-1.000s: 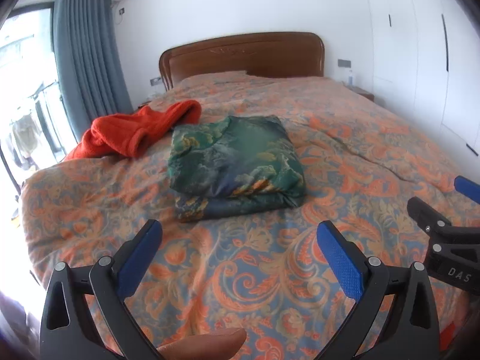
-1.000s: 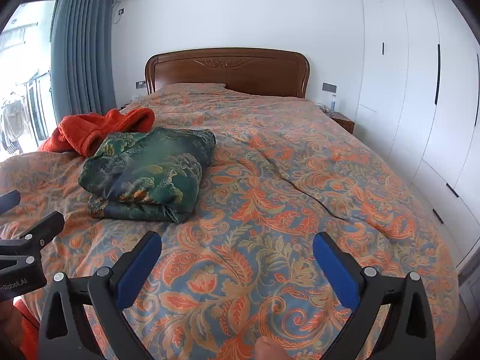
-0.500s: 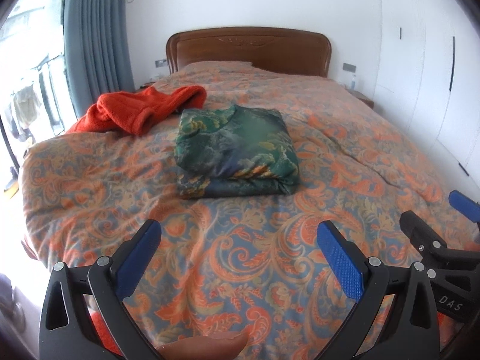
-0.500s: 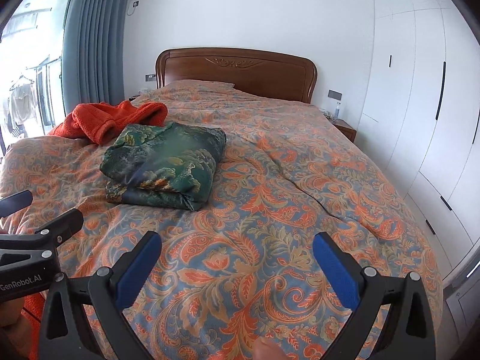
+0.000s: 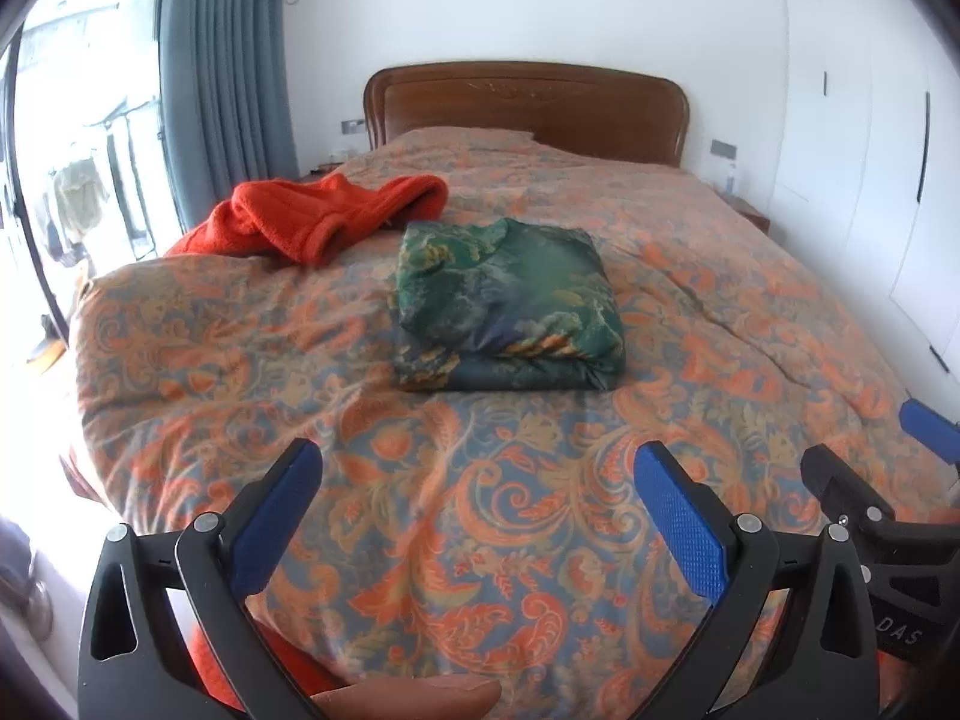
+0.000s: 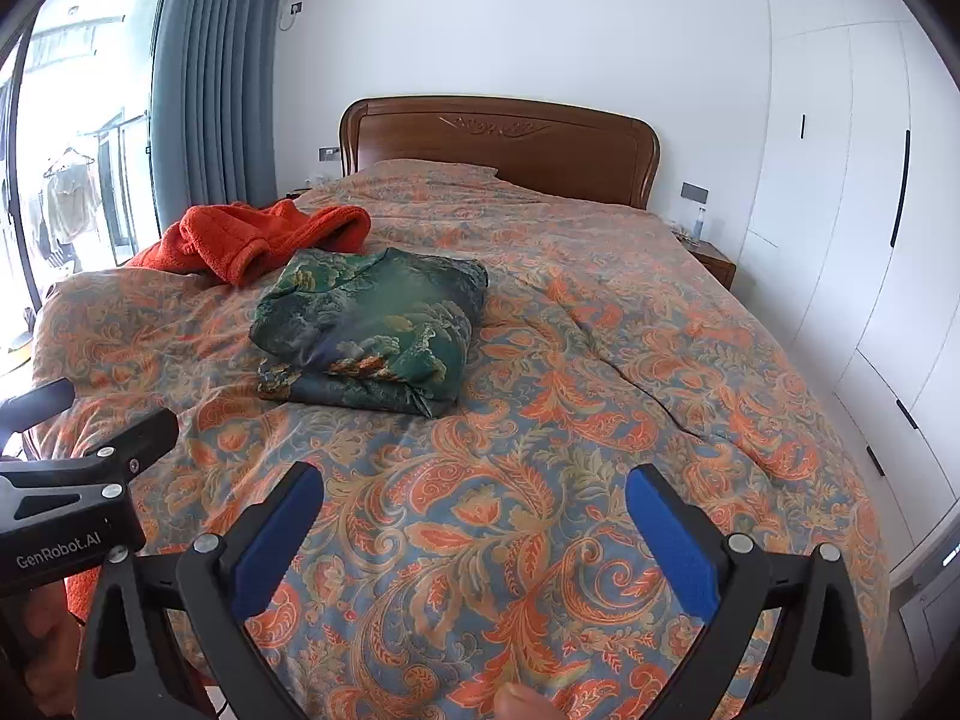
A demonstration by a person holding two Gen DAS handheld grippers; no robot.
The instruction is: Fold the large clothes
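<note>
A green patterned garment [image 5: 510, 306] lies folded into a neat block on the bed, also in the right wrist view [image 6: 372, 330]. A crumpled orange-red garment [image 5: 318, 216] lies behind it to the left, seen too in the right wrist view [image 6: 264, 234]. My left gripper [image 5: 480, 504] is open and empty, held over the foot of the bed, well short of the folded block. My right gripper [image 6: 474, 516] is open and empty beside it to the right; its fingers show at the left wrist view's right edge [image 5: 852, 492].
The bed has an orange and blue paisley cover [image 5: 540, 480] and a wooden headboard [image 6: 498, 144]. White wardrobe doors [image 6: 852, 192] line the right wall. A grey-blue curtain [image 5: 222, 72] and a glass door are at left. A bedside table [image 6: 708, 258] stands at right.
Both grippers have pulled back and risen from the bed toward its foot; the folded green garment and orange garment look farther away. Both stay open and empty.
</note>
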